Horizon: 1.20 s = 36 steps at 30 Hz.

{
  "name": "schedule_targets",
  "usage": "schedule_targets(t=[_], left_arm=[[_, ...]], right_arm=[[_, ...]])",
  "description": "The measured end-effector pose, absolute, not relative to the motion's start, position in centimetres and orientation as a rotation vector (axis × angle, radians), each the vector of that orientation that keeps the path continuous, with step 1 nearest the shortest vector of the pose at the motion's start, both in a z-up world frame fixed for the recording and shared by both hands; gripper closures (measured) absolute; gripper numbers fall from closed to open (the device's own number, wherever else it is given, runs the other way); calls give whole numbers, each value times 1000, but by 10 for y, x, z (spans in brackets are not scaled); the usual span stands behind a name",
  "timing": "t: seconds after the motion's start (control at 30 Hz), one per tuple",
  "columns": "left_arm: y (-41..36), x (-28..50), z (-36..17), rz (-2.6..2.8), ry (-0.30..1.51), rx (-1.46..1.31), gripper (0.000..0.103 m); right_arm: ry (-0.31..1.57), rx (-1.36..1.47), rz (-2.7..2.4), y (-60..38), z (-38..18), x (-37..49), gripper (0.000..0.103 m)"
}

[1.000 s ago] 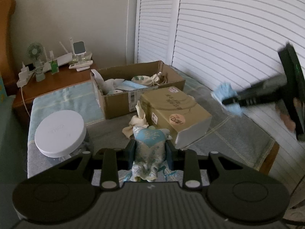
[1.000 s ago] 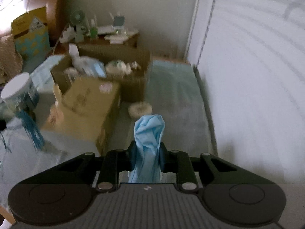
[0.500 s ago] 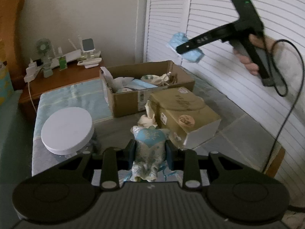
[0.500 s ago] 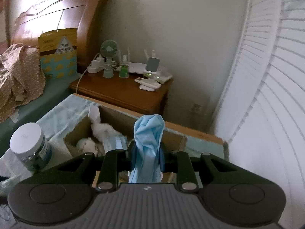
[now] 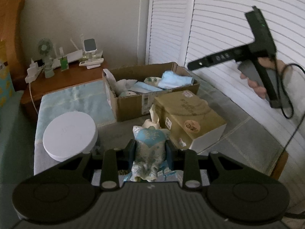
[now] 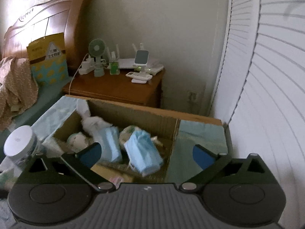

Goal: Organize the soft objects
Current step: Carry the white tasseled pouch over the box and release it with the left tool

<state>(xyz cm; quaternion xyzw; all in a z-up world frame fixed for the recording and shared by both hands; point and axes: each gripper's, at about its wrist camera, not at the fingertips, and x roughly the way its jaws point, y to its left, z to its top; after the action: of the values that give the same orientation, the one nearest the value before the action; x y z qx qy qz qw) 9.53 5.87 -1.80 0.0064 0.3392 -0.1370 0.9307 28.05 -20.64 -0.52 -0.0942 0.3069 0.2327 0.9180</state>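
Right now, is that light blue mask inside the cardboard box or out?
Inside: the blue mask lies in the cardboard box, below the open right tongs.

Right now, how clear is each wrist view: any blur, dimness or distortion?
Left wrist view: right gripper slightly motion-blurred, shutter slats bowed by fisheye. Right wrist view: dim, blue face mask in cardboard box smeared, headboard catches glare.

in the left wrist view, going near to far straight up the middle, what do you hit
left gripper shut on the blue patterned pouch → cream cloth piece → open cardboard box with the blue face mask inside → white louvered doors
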Motion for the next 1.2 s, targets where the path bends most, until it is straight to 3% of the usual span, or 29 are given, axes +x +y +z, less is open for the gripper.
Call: schedule_targets(t=[0.63, 0.93, 1.2], left_arm=[[47, 119, 41, -371, 624, 68, 72], [35, 182, 77, -417, 521, 130, 72], [12, 260, 64, -469, 541, 195, 72]], right_arm=[[622, -117, 426, -224, -23, 150, 0], [625, -105, 411, -238, -31, 131, 0], [625, -71, 391, -253, -31, 136, 0]])
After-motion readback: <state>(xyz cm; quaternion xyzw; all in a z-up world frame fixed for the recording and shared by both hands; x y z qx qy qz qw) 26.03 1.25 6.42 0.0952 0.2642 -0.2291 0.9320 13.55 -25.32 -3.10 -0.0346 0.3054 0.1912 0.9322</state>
